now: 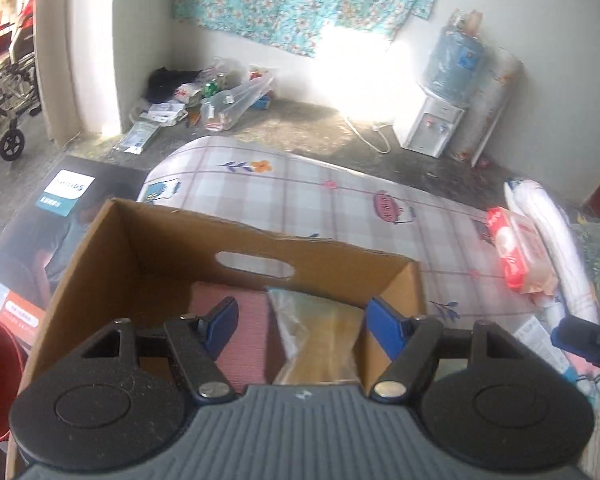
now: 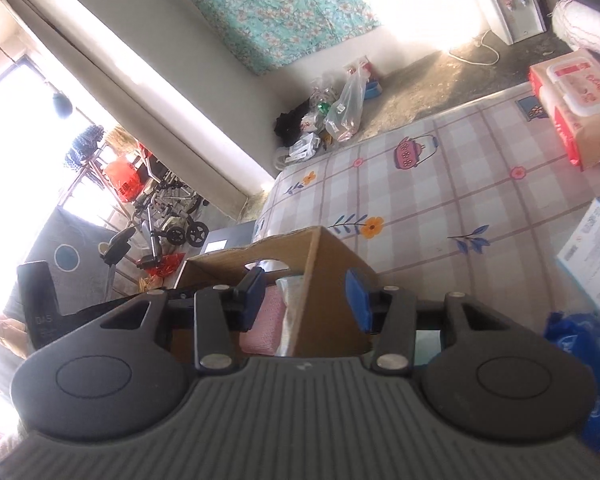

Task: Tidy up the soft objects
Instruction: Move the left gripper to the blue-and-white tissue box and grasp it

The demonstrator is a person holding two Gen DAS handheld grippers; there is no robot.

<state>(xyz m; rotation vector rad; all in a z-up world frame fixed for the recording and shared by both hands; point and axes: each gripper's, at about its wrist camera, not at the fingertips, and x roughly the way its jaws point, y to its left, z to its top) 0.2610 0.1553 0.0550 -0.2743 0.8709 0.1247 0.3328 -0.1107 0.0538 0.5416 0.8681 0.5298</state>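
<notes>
Cardboard box [image 1: 140, 264] with pink pad [image 1: 244, 344] and clear packet [image 1: 320, 340] inside

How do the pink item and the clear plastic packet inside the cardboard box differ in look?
The pink item is opaque with a fine woven-looking texture; the clear plastic packet is glossy and see-through, showing yellowish contents. The pink item lies flatter on the box's left side; the packet stands more upright, on the right. Both sit inside the cardboard box, side by side, and neither is held by a gripper.
</notes>
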